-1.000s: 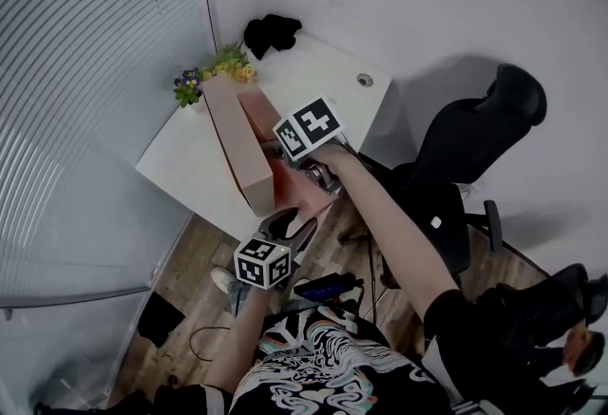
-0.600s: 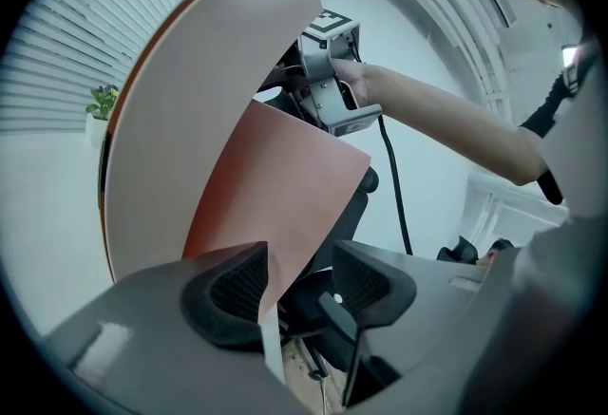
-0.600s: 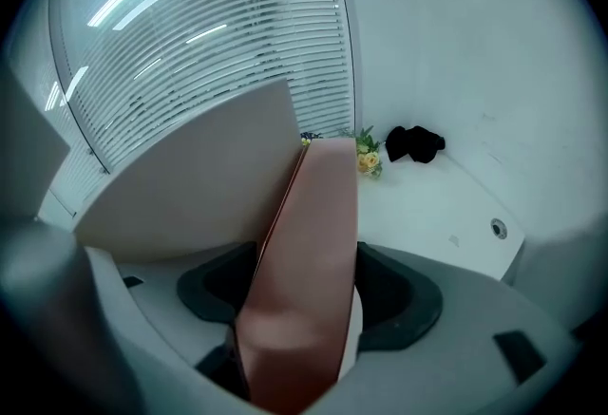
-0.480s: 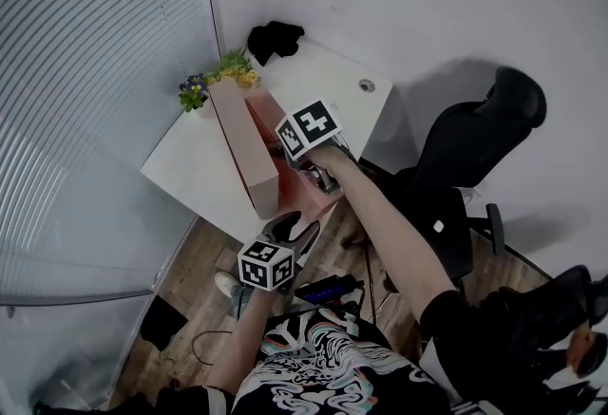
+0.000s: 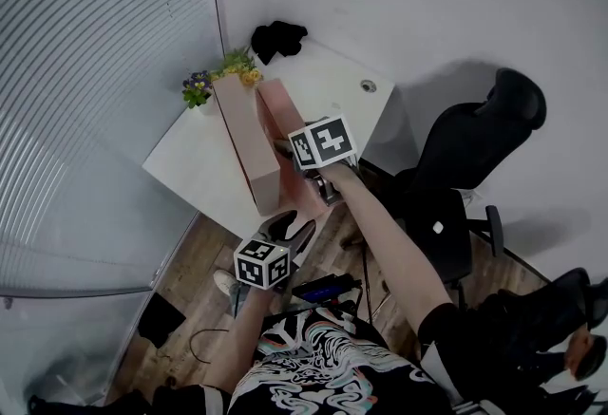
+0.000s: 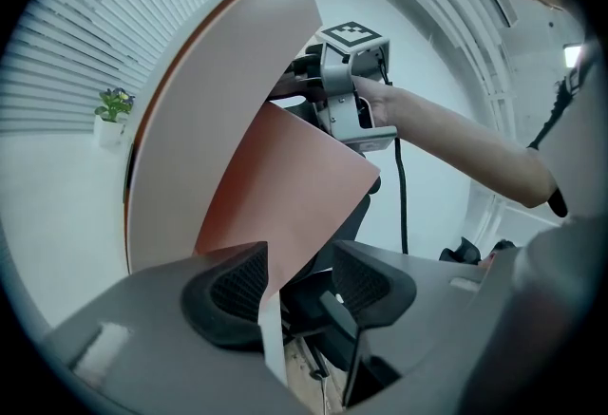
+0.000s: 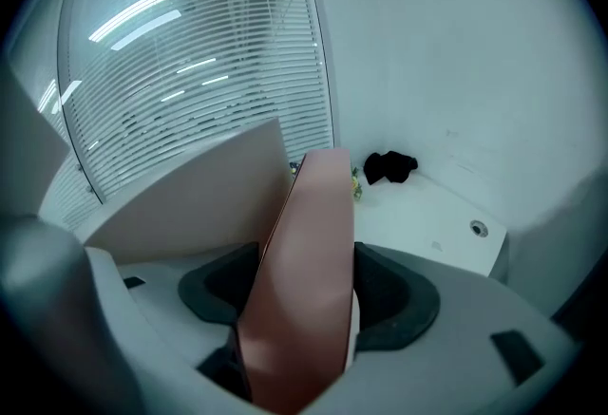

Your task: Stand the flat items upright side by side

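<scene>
right gripper (image 7: 304, 294) has just been closing and now clamps the reddish flat item (image 7: 309, 233), upright beside the beige one (image 5: 245, 142), reaching the desk's (image 5: 185, 161) near edge; left gripper (image 6: 299, 290) half open, not gripping

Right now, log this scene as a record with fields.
surface: white desk
beige flat box: on edge on desk
pink flat box: on edge, beside beige flat box
right gripper: jaws just closing, clamped on pink flat box
left gripper: open, pink flat box's near corner between jaws
also: flower plant, black cloth
</scene>
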The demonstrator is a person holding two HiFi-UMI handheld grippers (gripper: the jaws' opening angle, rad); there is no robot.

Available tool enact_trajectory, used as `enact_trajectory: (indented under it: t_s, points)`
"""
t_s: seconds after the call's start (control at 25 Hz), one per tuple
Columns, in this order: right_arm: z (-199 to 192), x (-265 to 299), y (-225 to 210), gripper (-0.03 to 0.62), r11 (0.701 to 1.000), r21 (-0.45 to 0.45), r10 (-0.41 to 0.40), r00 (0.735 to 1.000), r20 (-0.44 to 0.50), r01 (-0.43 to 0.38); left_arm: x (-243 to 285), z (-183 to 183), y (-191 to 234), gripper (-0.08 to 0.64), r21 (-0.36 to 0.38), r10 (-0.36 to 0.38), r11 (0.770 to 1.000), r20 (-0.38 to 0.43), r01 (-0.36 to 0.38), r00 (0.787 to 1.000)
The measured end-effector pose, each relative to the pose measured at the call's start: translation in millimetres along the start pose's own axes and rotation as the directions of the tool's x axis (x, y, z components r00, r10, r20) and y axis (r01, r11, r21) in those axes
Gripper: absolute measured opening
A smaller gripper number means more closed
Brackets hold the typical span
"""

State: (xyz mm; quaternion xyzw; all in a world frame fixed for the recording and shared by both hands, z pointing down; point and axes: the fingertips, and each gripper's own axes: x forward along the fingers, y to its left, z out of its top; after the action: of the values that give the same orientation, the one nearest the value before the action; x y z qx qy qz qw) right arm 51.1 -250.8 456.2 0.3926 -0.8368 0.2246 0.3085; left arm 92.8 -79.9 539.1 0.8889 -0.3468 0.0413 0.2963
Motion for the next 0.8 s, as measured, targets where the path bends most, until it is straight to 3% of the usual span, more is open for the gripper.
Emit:
enact_trajectory:
  t_s: [0.36, 0.64, 0.8]
  points:
    - [17.1, -29.8, 1.2, 0.31, 0.998, -0.014, -0.058, 0.969, 0.241, 0.063, -3.6, -0.6, -2.6, 0.196, 0.006, 0.01, 1.0, 0.001, -0.01, 1.0]
    - [22.5, -43.7, 6.1, 0.311, 0.996, -0.023, -0.067, 0.909, 0.41, 0.084, -2.9, -3.3, -4.0, 0.196, -0.001, 0.011, 1.0, -0.008, -0.011, 1.0]
    - [18.5, -54.4, 5.2, 0.311, 0.994, -0.026, -0.079, 0.858, 0.507, 0.107, -2.5, -7.3, -2.7, 0.196, -0.006, 0.012, 1.0, -0.012, -0.012, 1.0]
